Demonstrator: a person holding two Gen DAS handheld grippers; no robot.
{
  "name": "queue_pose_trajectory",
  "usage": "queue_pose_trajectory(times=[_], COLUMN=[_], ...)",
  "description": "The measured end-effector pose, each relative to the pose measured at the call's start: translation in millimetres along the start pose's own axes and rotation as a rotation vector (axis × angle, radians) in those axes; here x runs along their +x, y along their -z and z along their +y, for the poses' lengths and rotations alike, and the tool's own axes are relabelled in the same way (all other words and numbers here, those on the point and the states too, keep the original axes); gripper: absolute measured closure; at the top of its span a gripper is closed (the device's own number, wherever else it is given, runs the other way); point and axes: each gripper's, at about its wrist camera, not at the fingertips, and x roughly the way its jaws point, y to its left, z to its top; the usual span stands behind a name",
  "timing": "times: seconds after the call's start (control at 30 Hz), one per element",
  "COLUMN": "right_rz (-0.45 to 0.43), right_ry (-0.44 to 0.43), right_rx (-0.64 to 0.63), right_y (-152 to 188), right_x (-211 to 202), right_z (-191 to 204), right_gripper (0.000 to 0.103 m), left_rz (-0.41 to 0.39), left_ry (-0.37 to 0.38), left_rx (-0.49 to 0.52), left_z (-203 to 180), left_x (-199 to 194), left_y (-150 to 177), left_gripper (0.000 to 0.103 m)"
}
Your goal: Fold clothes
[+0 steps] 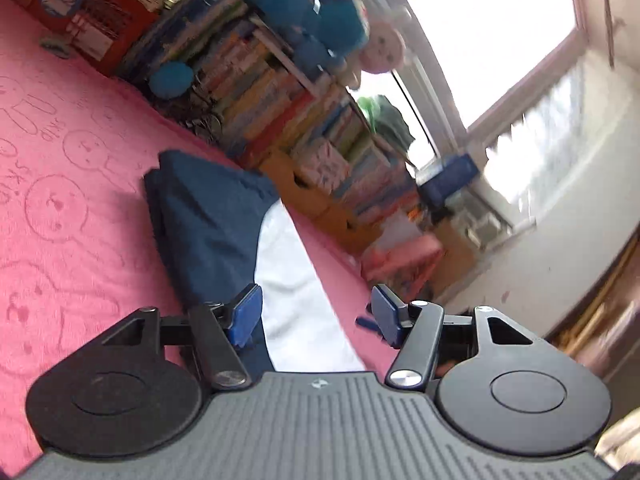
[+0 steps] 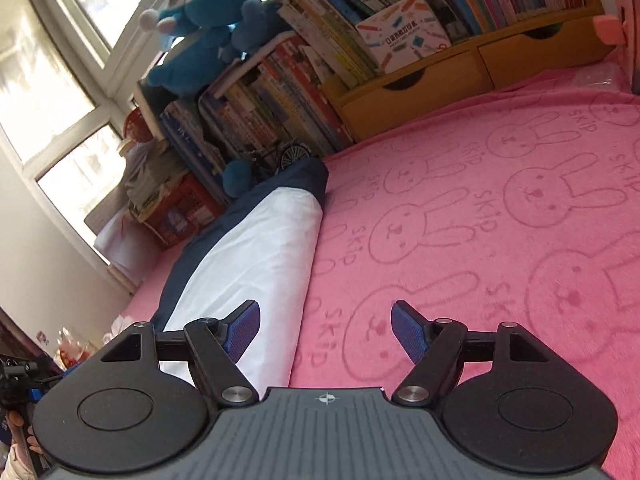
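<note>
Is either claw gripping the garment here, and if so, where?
Neither. The left claw and right claw are open and empty; the folded garment lies on the pink blanket.

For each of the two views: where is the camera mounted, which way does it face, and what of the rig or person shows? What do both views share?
Left wrist: on the left gripper, rolled sideways, facing along the folded navy-and-white garment toward bookshelf and window; open jaws show.
Right wrist: on the right gripper, facing across the pink bunny blanket toward the bookshelf; open jaws, nothing between them.
Shared: garment, blanket, bookshelf, blue plush toy, window.
</note>
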Motion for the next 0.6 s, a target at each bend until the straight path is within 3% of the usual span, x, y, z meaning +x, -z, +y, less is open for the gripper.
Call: queue_pose_trajectory(times=[0.07,0.2,0.33,0.4,0.43,0.53,0.6], right_rz=[0.009,0.052,0.104,0.13,0.144,0.177,0.143], right_ry=[-0.021,-0.039,-0.062,-0.089,-0.118,-0.193,-0.141], right_rx=[0.026,0.035,-0.003,-0.013,-0.01,-0.009,-0.078], right_y=[-11,-18,-10,-4,-1,9,17], right_x=[27,68,85,86,87,89,85], right_z=[0,8,18,22,24,31,45], right_gripper=[0.03,0.03,0.03,0.029,0.029,0.029,0.037], left_rz=[-0.028,0.028,0.084,0.089,0.09,0.087,0.093], left_ry=[-0.064,-0.2,-0.252,-0.265,-0.26,-0.236,-0.224], left_rx=[-0.064,-0.134,-0.181,-0.186,-0.186,-0.194,-0.192], left_z=[15,48,67,72,73,77,79], left_x=[18,68,96,103,104,105,107], left_y=[-23,-39,-32,-27,-26,-23,-24], left_gripper=[0.043,0.043,0.046,0.067,0.072,0.08,0.083])
